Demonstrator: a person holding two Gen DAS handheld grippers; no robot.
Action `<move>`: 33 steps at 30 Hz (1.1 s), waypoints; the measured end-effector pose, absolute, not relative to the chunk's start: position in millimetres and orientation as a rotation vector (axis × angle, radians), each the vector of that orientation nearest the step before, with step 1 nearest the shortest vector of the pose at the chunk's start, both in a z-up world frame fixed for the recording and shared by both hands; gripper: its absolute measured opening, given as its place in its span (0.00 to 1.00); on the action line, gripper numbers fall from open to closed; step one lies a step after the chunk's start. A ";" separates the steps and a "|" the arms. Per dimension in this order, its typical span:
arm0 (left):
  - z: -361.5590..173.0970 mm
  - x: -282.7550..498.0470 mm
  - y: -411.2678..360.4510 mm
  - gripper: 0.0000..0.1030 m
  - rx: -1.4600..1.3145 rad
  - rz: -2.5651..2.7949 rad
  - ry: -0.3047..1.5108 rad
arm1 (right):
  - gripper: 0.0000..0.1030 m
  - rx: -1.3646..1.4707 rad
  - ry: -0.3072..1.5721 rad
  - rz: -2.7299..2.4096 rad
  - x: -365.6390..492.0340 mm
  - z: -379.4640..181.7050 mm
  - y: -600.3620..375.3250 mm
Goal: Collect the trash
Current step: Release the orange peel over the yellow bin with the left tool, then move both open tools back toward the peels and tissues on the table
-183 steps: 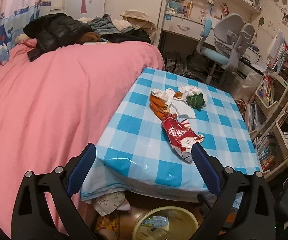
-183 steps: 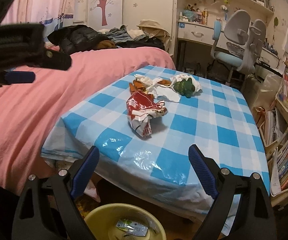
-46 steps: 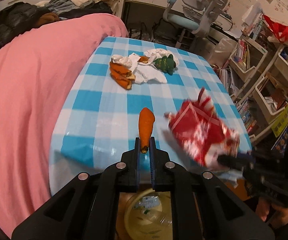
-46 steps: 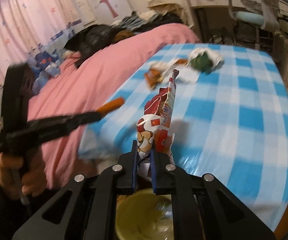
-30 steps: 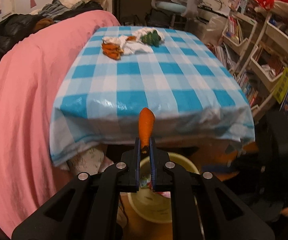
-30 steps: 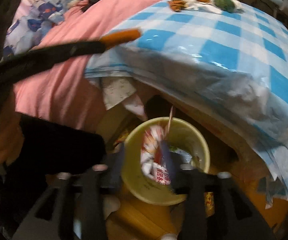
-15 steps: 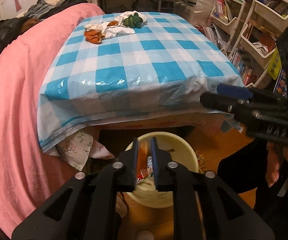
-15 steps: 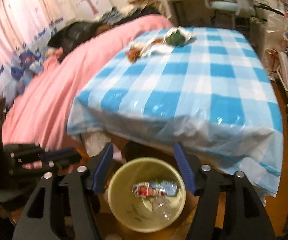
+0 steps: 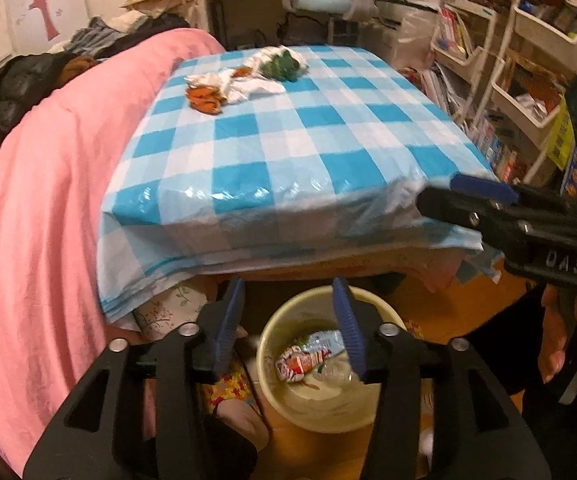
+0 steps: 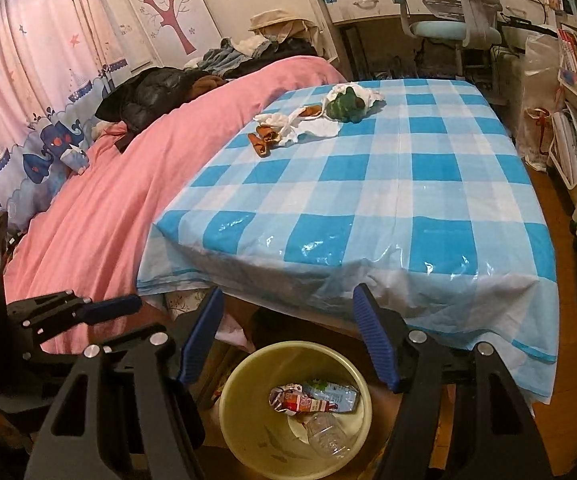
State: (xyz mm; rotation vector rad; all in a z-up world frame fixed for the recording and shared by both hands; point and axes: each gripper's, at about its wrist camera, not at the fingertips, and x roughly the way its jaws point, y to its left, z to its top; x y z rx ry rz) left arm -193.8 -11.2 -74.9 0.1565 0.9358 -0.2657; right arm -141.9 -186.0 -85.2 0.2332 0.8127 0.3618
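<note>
My left gripper (image 9: 288,292) hangs over the yellow bin (image 9: 272,328) on the floor, its jaws opening with nothing between them. A red snack wrapper (image 9: 296,362) lies inside the bin. My right gripper (image 10: 288,296) stands open and empty above the same bin (image 10: 248,364), where the wrapper (image 10: 296,400) and a clear bottle (image 10: 326,436) lie. At the far end of the blue checked table (image 10: 368,200) lie orange peels (image 10: 264,138), white tissues (image 10: 300,126) and a green wrapper (image 10: 344,108). Each wrist view shows the other gripper from the side: right gripper (image 9: 448,194), left gripper (image 10: 128,312).
A bed with a pink cover (image 9: 40,200) runs along the table's left side, with dark clothes (image 10: 156,92) piled on it. Shelves of books (image 9: 528,100) stand to the right. A desk chair (image 10: 444,24) stands behind the table. The tablecloth's edge (image 10: 368,292) overhangs the bin.
The orange peel has left my left gripper, whose jaws have spread apart. My right gripper let the red wrapper fall into the bin, opened wider and rose a little.
</note>
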 end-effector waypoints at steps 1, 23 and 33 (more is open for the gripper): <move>-73.0 -191.7 -8.7 0.52 0.146 -0.253 0.928 | 0.63 0.231 0.808 0.361 -142.5 -84.5 -186.0; -46.8 -2.8 65.9 0.77 -0.212 0.108 0.799 | 0.73 0.016 0.687 0.196 -113.8 -68.1 -142.6; -73.5 40.2 68.8 0.79 -0.271 0.079 0.859 | 0.76 -0.046 0.733 0.053 -54.4 -58.0 -150.7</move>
